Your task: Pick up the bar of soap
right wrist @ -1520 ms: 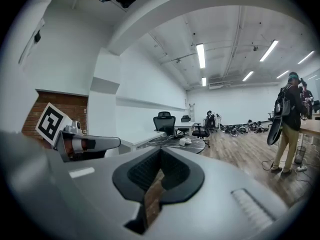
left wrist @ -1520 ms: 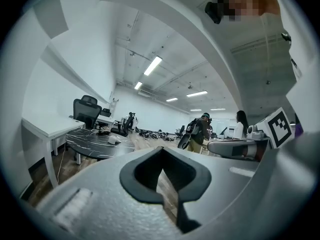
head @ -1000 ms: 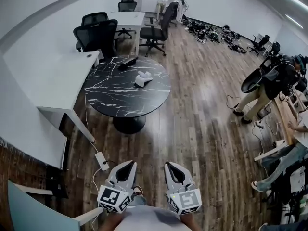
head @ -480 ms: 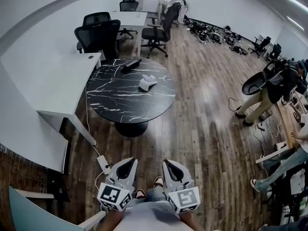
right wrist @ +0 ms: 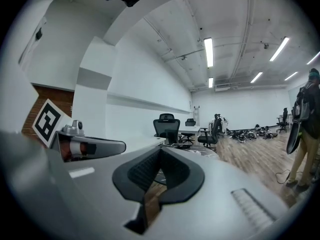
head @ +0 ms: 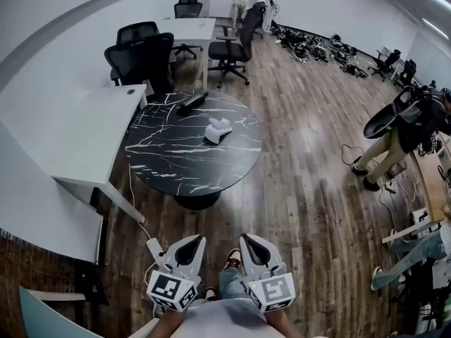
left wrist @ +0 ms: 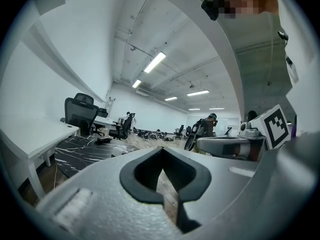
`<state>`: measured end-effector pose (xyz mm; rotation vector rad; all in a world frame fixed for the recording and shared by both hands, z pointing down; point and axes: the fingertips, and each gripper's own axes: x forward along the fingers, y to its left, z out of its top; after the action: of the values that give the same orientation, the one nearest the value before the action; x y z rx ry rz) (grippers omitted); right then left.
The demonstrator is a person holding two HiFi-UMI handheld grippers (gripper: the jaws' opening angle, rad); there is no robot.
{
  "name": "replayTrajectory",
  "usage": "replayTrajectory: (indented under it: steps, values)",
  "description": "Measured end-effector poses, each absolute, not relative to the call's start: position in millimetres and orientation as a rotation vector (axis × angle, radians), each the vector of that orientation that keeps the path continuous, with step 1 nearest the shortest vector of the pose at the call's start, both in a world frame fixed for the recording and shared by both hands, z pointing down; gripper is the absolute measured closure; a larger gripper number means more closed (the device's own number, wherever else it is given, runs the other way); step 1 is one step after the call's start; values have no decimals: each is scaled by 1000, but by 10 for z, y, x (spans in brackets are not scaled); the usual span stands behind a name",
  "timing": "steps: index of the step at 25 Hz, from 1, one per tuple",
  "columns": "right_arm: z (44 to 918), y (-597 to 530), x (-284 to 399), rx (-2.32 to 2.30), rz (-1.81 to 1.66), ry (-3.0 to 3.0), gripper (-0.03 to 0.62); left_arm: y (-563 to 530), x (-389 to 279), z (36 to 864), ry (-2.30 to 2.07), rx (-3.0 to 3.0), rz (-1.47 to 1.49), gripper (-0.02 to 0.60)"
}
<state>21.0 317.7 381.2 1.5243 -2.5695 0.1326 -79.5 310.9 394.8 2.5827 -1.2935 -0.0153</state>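
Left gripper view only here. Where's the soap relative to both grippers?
Observer: Head view: a white object, probably the soap, lies on the round black marble table, well ahead of the left gripper and right gripper. There is bare wood floor between.
Operator: Right jaws holding anything?
Observer: No, they're together, nothing between them.
Operator: Floor hazards?
Observer: A white power strip lies on the floor beside the left gripper in head view.

The round worktop stands ahead of me. On it, the bar of soap lies right of centre and a long object lies at its far edge. A desk stands left of it, with chairs behind.
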Motion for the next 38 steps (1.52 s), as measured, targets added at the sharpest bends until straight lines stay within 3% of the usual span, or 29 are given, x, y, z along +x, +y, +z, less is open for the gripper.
replayTrajectory:
  steps: [26,38]
  values:
    - [4005,636,829,1416,227,-2612,591,652,-10,4064,-1296,2528,72,583]
    - [4157,-104,551,1385,250,-2573,591,-159,-334,4237,-1272,2485,51,583]
